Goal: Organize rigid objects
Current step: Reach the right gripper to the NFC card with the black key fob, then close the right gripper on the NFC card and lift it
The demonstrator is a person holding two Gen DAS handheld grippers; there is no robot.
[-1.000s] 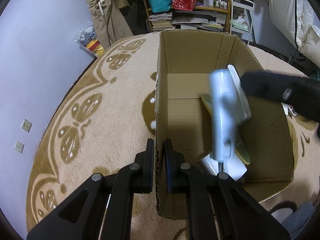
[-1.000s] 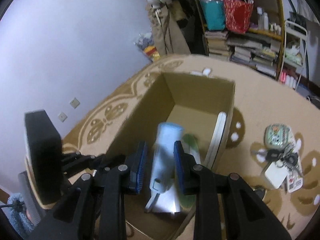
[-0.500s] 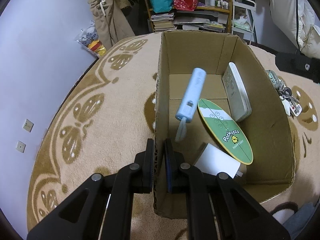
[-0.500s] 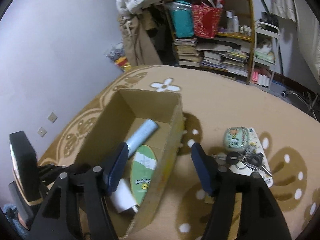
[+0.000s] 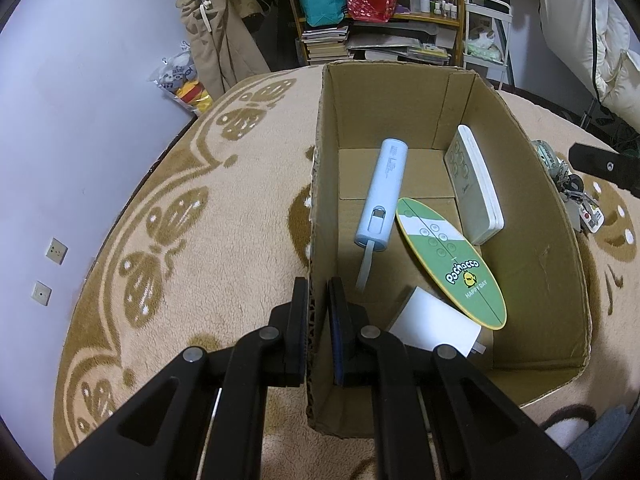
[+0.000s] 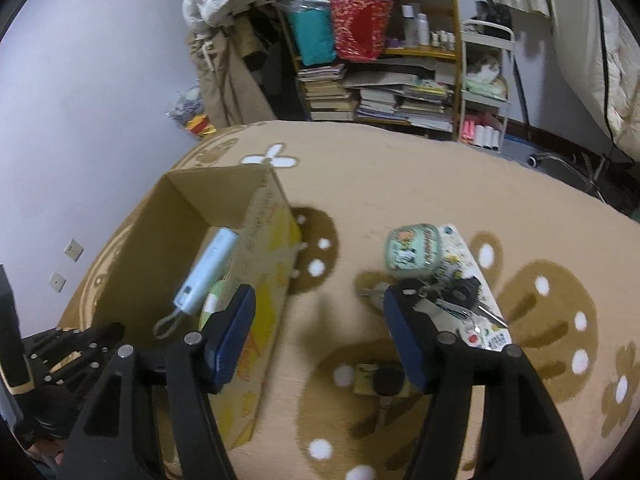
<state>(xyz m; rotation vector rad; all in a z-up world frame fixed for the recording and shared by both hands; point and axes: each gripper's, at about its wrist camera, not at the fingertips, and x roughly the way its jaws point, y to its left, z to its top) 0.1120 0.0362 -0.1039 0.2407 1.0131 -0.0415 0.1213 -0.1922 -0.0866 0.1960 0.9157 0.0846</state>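
My left gripper is shut on the left wall of an open cardboard box. Inside lie a pale blue cylinder with a strap, a green oval Pochacco board, a white slab leaning on the right wall and a white card. My right gripper is open and empty above the carpet, right of the box. Right of it lie a round green tin, a key bunch on a patterned card, and a small yellow-black item.
A beige carpet with brown patterns covers the floor. A cluttered bookshelf with bags and book stacks stands behind, with a lilac wall on the left. Bedding hangs at the far right.
My right gripper opened and let the blue cylinder drop into the box, then moved out to the right over the carpet. The left gripper kept its hold on the box wall.
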